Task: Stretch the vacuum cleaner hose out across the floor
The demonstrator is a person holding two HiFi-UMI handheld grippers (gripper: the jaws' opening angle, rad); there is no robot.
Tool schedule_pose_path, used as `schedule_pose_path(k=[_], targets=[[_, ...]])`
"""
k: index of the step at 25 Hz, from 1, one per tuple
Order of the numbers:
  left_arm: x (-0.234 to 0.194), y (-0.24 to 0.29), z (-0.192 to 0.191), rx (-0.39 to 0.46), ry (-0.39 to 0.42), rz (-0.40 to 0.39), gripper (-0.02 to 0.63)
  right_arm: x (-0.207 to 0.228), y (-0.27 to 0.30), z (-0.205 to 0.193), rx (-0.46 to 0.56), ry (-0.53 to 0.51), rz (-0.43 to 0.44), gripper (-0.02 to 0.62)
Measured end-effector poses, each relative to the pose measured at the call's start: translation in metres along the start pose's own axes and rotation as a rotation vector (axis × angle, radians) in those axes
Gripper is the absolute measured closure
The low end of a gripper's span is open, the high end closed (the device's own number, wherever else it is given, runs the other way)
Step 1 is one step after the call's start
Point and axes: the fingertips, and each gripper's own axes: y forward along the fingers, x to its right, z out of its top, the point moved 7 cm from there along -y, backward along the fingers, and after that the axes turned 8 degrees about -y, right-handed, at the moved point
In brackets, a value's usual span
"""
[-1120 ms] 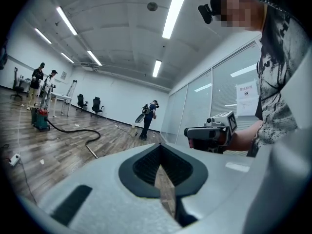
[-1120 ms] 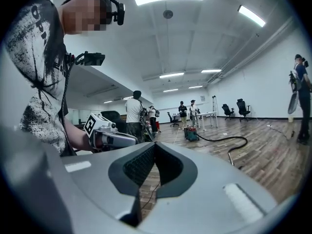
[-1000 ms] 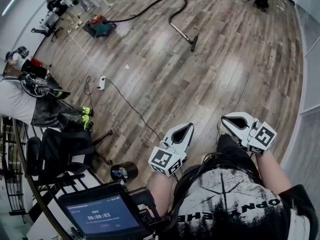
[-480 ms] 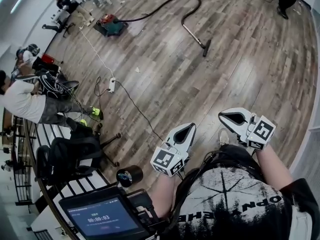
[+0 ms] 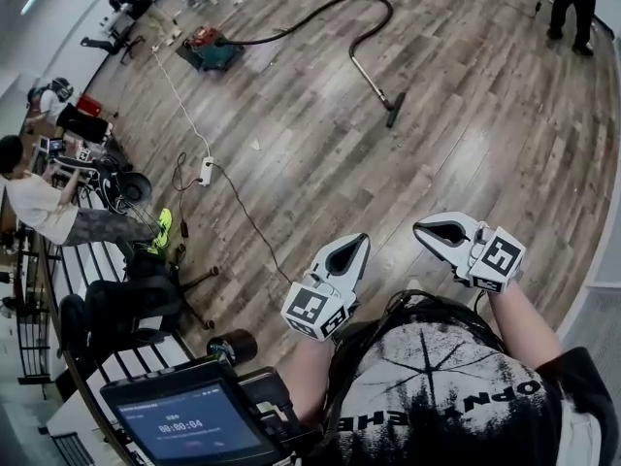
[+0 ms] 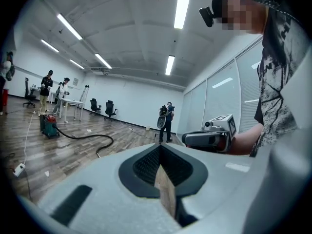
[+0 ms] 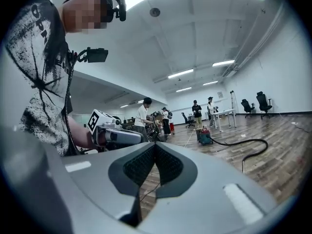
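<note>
The floor (image 5: pixel 437 144) is brown wood planks with grey streaks. The hose (image 5: pixel 320 8) is black, and the vacuum (image 5: pixel 209 49) is red and teal. The left gripper (image 5: pixel 361 243) and right gripper (image 5: pixel 421 229) are white with black pads and black-and-white square markers.

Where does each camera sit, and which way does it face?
Head view: on the person's head, facing steeply down at the floor; shows left gripper, right gripper, forearms.
Left gripper view: on that gripper, facing along its shut jaws over the floor; shows the right gripper.
Right gripper view: same, showing the left gripper.
All share the vacuum cleaner and hose.
</note>
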Motion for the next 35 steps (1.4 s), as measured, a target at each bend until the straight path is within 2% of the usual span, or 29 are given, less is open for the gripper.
schedule_pose_path(k=[8,12,17,24,31,35], targets=[[-0.02,0.038,0.016,0.023,0.003,0.063,0.606,0.058,0.005,-0.005,-0.005,-0.004,0.02,0.591],[-0.029,0.054,0.024,0.024,0.016,0.061,0.606,0.077,0.008,-0.008,-0.007,0.008,0.014,0.591],[-0.059,0.067,0.028,0.026,-0.01,0.036,0.606,0.098,0.034,-0.011,-0.021,0.011,0.007,0.591],[-0.15,0.079,0.053,0.02,-0.027,-0.001,0.606,0.153,0.103,-0.003,-0.05,-0.003,-0.059,0.591],[-0.244,0.097,0.113,0.008,0.003,-0.093,0.606,0.21,0.192,0.034,-0.057,-0.036,-0.107,0.591],[-0.299,0.105,0.133,-0.013,-0.005,-0.126,0.606,0.234,0.244,0.047,-0.064,-0.053,-0.114,0.591]])
